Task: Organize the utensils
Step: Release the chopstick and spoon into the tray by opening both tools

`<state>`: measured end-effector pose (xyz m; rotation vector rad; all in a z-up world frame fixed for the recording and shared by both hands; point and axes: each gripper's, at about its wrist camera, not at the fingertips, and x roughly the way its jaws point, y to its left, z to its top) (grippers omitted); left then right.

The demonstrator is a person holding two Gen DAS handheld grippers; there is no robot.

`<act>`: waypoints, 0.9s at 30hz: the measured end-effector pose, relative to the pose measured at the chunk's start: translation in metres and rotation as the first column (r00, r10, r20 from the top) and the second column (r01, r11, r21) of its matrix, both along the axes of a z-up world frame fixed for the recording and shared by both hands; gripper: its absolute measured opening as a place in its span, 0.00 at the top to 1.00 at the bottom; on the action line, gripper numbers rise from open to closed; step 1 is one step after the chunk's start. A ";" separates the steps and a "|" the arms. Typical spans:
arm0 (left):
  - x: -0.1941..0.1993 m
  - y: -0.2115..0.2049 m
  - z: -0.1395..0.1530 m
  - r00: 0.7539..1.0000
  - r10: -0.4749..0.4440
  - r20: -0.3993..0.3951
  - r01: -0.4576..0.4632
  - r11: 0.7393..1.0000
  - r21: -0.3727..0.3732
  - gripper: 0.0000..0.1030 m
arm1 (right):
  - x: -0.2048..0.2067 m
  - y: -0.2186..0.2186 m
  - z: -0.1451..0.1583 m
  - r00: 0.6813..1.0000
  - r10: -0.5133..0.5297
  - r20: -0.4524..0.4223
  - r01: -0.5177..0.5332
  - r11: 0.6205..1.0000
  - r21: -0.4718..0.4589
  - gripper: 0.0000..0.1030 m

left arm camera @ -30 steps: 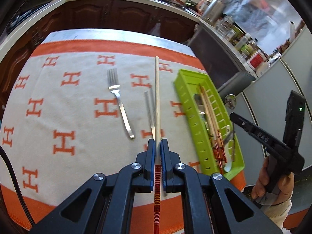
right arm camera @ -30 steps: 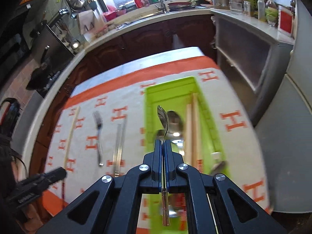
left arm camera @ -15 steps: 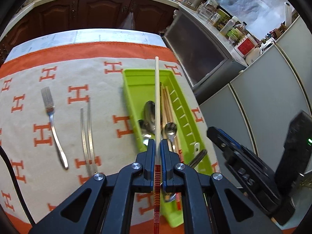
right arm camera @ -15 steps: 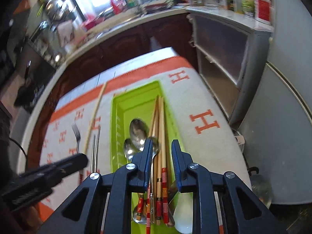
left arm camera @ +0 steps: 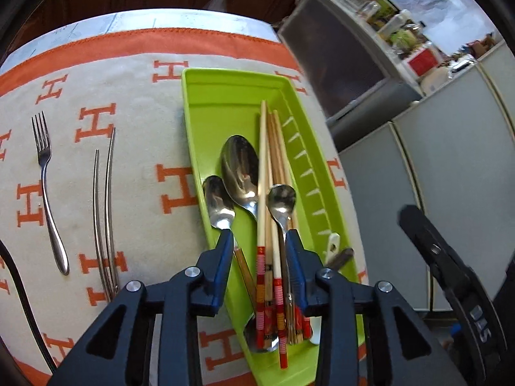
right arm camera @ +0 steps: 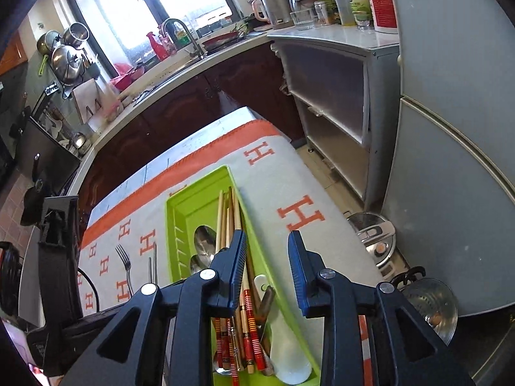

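A lime green tray (left arm camera: 225, 96) lies on the orange-and-cream cloth and holds three metal spoons (left arm camera: 239, 167) and several wooden chopsticks (left arm camera: 263, 167) with red-banded ends. My left gripper (left arm camera: 259, 241) is open just above the tray's near end, with a chopstick lying loose between its jaws. My right gripper (right arm camera: 267, 247) is open and empty above the tray's (right arm camera: 193, 199) right rim. A fork (left arm camera: 45, 173) and a pair of metal chopsticks (left arm camera: 104, 212) lie on the cloth left of the tray; both also show in the right wrist view (right arm camera: 124, 263).
A white ceramic spoon (right arm camera: 286, 353) and a dark handle lie at the tray's near end. The table's right edge drops to the floor, where metal pot lids (right arm camera: 375, 241) sit beside grey cabinets (right arm camera: 450, 160). The kitchen counter and sink (right arm camera: 193, 54) are behind.
My left gripper has opened and released the wooden chopstick into the tray. My right gripper has opened wider, drawn back and shifted right after leaving its spoon in the tray.
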<state>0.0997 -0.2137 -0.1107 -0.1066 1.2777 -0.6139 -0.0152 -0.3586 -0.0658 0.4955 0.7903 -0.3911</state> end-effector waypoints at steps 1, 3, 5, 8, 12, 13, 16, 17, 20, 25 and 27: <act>-0.005 0.005 0.004 1.000 -0.013 0.009 0.013 1.000 -0.014 0.69 | 0.001 0.004 -0.001 1.000 0.008 -0.005 -0.008 1.000 -0.001 0.74; -0.013 0.015 0.011 0.999 -0.020 0.035 0.020 1.000 -0.010 0.63 | 0.004 0.012 -0.003 1.000 0.026 -0.012 -0.026 1.000 -0.002 0.74; -0.021 0.028 0.019 0.997 -0.008 0.080 0.007 1.000 0.012 0.47 | 0.007 0.024 -0.005 0.999 0.049 -0.021 -0.049 0.999 -0.007 0.73; -0.027 0.049 0.030 0.993 -0.011 0.116 0.010 1.000 0.009 0.46 | 0.012 0.041 -0.006 0.996 0.080 -0.026 -0.081 0.997 -0.011 0.73; -0.036 0.079 0.038 0.986 0.018 0.165 -0.023 0.999 0.029 0.43 | 0.015 0.067 -0.004 0.991 0.130 -0.037 -0.131 0.991 -0.028 0.73; -0.038 0.086 0.039 0.984 0.027 0.177 -0.033 0.999 0.035 0.41 | 0.015 0.075 -0.004 0.989 0.142 -0.041 -0.144 0.989 -0.040 0.73; -0.043 0.108 0.039 0.979 0.051 0.199 -0.062 0.997 0.048 0.40 | 0.017 0.096 -0.002 0.982 0.179 -0.054 -0.182 0.981 -0.067 0.73; -0.045 0.117 0.038 0.976 0.064 0.208 -0.077 0.996 0.052 0.40 | 0.017 0.102 -0.001 0.981 0.186 -0.056 -0.189 0.979 -0.069 0.73; -0.050 0.139 0.036 0.967 0.098 0.235 -0.117 0.991 0.067 0.38 | 0.018 0.121 -0.001 0.973 0.220 -0.066 -0.225 0.971 -0.078 0.73; -0.055 0.168 0.030 0.960 0.136 0.243 -0.160 0.984 0.082 0.37 | 0.021 0.152 0.000 0.958 0.274 -0.083 -0.281 0.955 -0.093 0.72; -0.057 0.175 0.028 0.957 0.152 0.246 -0.178 0.980 0.086 0.37 | 0.022 0.163 -0.001 0.952 0.294 -0.090 -0.302 0.948 -0.101 0.71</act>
